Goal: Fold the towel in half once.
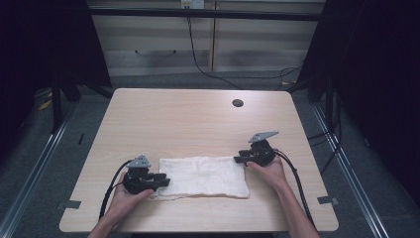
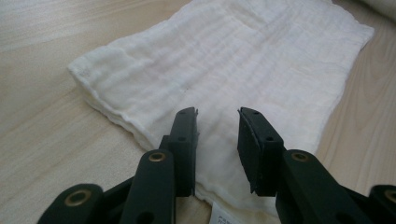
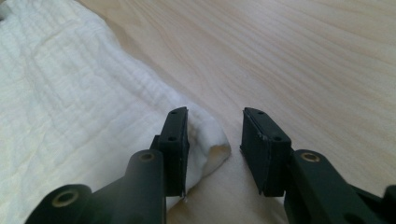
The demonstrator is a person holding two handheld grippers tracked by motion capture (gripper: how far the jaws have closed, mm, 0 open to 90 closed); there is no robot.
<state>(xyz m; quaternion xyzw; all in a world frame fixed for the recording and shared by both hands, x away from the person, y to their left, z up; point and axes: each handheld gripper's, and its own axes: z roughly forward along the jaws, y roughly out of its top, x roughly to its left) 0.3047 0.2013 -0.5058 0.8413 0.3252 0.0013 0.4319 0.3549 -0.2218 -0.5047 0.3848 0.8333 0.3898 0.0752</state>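
Observation:
A white folded cloth [image 1: 203, 177] lies flat near the table's front edge. My left gripper [image 1: 162, 179] rests at the cloth's left end, held by a hand. In the left gripper view the left gripper [image 2: 217, 121] is open, and its jaws hover over the cloth [image 2: 243, 60] just inside the near hem. My right gripper [image 1: 239, 159] sits at the cloth's far right corner. In the right gripper view the right gripper [image 3: 215, 119] is open, and the cloth's [image 3: 70, 93] slightly lifted corner lies partly in the gap by the left jaw.
The light wooden table [image 1: 198, 119] has a round cable hole [image 1: 237, 103] at the back right. Black cables trail from both grippers over the front edge. Grey tape marks [image 1: 73, 204] sit at the front corners. Dark stands flank the table.

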